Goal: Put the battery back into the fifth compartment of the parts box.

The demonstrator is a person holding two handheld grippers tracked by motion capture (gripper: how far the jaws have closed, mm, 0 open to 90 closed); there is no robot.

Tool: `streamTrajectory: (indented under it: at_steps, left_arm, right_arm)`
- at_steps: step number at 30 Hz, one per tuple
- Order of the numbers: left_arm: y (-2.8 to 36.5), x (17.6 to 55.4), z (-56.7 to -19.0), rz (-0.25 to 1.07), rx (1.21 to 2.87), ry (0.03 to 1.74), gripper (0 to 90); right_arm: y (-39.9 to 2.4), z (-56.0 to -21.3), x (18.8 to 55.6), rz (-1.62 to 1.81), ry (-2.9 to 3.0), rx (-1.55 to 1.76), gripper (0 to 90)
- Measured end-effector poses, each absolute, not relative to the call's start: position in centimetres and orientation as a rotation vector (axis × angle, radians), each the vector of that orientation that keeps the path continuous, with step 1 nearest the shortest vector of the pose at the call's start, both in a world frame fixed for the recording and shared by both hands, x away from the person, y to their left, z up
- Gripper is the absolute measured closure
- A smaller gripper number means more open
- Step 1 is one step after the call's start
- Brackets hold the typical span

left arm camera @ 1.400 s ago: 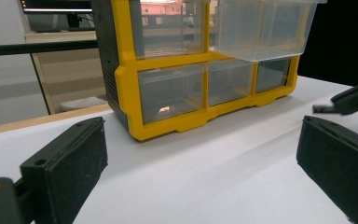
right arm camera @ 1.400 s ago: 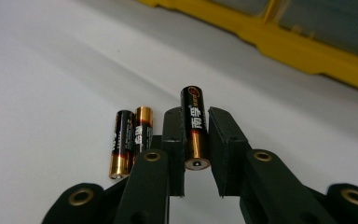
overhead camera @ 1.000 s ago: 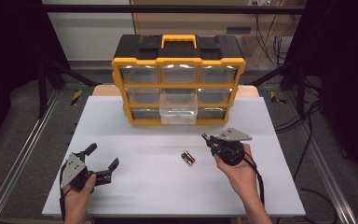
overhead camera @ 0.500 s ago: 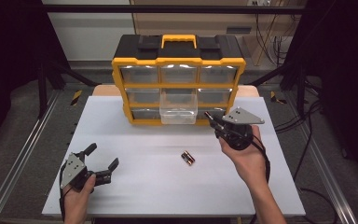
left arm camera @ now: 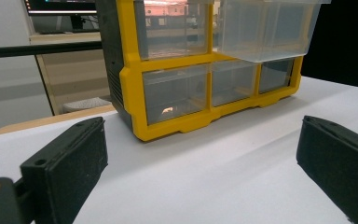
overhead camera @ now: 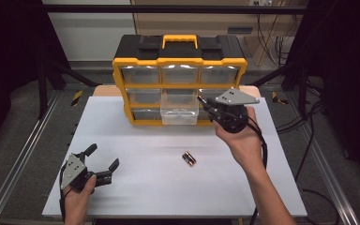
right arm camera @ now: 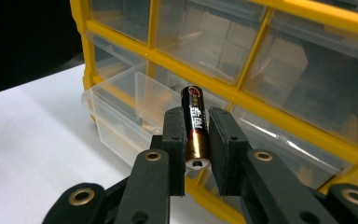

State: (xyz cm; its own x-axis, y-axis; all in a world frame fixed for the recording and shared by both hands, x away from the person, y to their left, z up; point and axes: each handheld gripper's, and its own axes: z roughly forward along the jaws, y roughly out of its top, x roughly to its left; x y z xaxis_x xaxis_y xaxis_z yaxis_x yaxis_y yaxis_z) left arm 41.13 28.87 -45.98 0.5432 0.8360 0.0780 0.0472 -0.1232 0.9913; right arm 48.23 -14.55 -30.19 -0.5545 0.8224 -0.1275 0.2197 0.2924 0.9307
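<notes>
A lab-like recording bench: white table (overhead camera: pixel 136 140) on metal framing (overhead camera: pixel 23 159), loose cables (overhead camera: pixel 309 117), dark surrounding curtains.

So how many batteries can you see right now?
3: one battery clamped in the right gripper near the open drawer, two batteries lying together on the table. Drawers may hide more.

Both forearms are showing bare, with no sleeves. The left gripper (overhead camera: pixel 102 165) is wearing black, rectangular, matte-padded jaws and a grey three-cornered plate with small dark holes. The right gripper (overhead camera: pixel 205 104) is carrying a like plate over a round black body, brass-ringed pivots shining on its black links, a black cable trailing along the forearm.
</notes>
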Motion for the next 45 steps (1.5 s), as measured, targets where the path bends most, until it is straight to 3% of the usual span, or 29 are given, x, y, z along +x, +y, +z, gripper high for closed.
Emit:
streamTrajectory:
  at_steps: [17, 28, 29, 30, 31, 32, 37, 41, 45]
  left_arm:
    - [28.7, 41.1, -46.0, 0.804, 1.569, 0.773, 1.8]
    - [28.7, 41.1, -46.1, 0.799, 1.573, 0.771, 1.8]
    - [28.7, 41.2, -46.1, 0.797, 1.573, 0.770, 1.8]
    - [28.7, 41.2, -46.1, 0.797, 1.575, 0.770, 1.8]
    - [28.6, 41.2, -46.1, 0.795, 1.576, 0.768, 1.8]
    - [28.6, 41.2, -46.1, 0.795, 1.577, 0.766, 1.8]
    - [28.5, 41.3, -46.1, 0.793, 1.578, 0.765, 1.8]
    - [28.5, 41.2, -46.1, 0.794, 1.581, 0.761, 1.8]
    - [28.5, 41.2, -46.1, 0.796, 1.581, 0.761, 1.8]
  right_arm:
    - [-11.9, -28.8, 52.0, 1.256, 2.051, 0.901, 76.9]
    - [-9.7, -29.7, 54.5, 1.243, 2.136, 0.921, 76.5]
    - [-9.2, -30.3, 55.0, 1.243, 2.167, 0.939, 67.7]
    - [-9.2, -30.3, 55.0, 1.243, 2.167, 0.939, 67.7]
    - [-9.0, -30.5, 55.3, 1.243, 2.162, 0.958, 51.9]
    - [-9.0, -30.5, 55.3, 1.243, 2.162, 0.958, 51.9]
    - [-9.1, -30.1, 54.7, 1.260, 2.135, 0.970, 27.9]
    - [-9.7, -29.6, 54.0, 1.263, 2.104, 0.986, 14.6]
    - [-9.9, -29.4, 53.4, 1.248, 2.100, 0.989, 9.9]
